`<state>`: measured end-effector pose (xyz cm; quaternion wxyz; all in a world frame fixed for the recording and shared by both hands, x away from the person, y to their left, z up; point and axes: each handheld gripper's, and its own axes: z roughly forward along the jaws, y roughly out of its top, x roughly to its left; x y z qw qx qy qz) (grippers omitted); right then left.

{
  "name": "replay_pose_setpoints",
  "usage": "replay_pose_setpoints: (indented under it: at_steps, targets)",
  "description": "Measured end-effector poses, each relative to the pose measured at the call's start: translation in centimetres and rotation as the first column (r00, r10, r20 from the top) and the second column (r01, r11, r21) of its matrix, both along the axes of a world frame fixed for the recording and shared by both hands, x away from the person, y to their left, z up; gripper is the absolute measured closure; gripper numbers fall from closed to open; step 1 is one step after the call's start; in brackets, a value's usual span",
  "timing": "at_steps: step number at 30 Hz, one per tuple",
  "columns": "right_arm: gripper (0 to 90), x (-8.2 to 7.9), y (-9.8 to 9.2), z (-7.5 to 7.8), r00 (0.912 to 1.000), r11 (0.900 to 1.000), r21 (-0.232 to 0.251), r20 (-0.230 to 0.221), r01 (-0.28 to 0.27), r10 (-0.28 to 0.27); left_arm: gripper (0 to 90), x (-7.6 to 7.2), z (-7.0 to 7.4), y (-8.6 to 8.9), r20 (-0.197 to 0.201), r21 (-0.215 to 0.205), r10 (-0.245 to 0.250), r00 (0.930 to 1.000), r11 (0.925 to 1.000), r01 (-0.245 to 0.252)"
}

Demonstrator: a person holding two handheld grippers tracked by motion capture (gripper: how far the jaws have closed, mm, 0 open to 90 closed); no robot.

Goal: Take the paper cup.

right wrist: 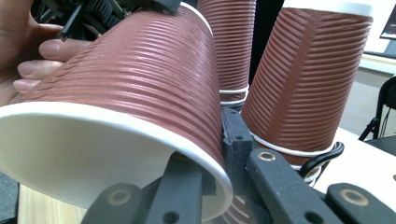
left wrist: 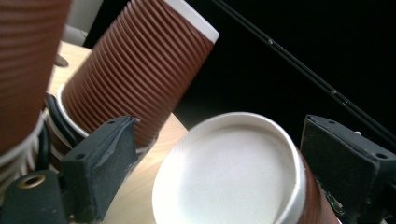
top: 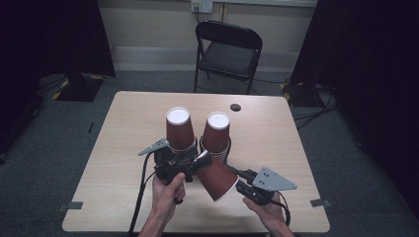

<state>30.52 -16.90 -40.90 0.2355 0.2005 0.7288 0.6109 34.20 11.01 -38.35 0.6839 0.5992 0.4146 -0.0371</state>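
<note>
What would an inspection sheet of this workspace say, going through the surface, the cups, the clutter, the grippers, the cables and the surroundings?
Surface: light wooden table with a dark round spot near its far edge.
Job's things: two stacks of upturned brown ribbed cups, the left stack and the right stack; a single tilted cup is held between the hands.
Clutter: nothing seen.
Grippers: the right gripper is shut on the tilted cup's rim, one jaw inside and one outside; the left gripper stands open around that cup's closed base, pads clear of it.
Cables: a black one trails from the left gripper off the near edge; more lie on the floor at far right.
Surroundings: black folding chair, grey carpet, dark curtains.
</note>
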Motion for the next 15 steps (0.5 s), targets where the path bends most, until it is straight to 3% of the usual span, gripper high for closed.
replay_pose_setpoints:
  at_steps: [3,5,8,10,12,15]
  targets:
    - [86.0,0.2,-0.1,0.0,0.9999,1.0,-0.005,-0.016,-0.003,0.002,13.5,0.1,0.1,0.5,0.029,0.016,0.015,0.9995,0.9998,-0.015]
    - [86.0,0.2,-0.1,0.0,0.9996,1.0,-0.019,-0.026,-0.006,0.005,15.1,0.1,0.2,0.8,0.062,0.054,0.043,0.9971,0.9975,-0.047]
    - [86.0,0.2,-0.1,0.1,0.9991,0.999,-0.04,-0.041,-0.013,0.011,14.9,0.0,0.2,1.2,0.107,0.083,0.041,0.9934,0.9953,-0.05]
    - [86.0,0.2,-0.1,0.1,0.9985,0.999,-0.045,-0.052,-0.019,0.016,15.0,-0.1,0.1,1.5,0.122,0.082,0.036,0.9919,0.9956,-0.046]
    - [86.0,0.3,-0.2,0.1,0.9977,0.998,-0.057,-0.065,-0.022,0.018,15.1,-0.3,0.1,1.8,0.163,0.079,0.039,0.9858,0.9955,-0.052]
    - [86.0,0.3,-0.2,-0.1,0.9952,0.997,-0.079,-0.096,-0.026,0.018,15.1,-0.4,0.2,1.9,0.179,0.103,0.05,0.9826,0.9922,-0.07]
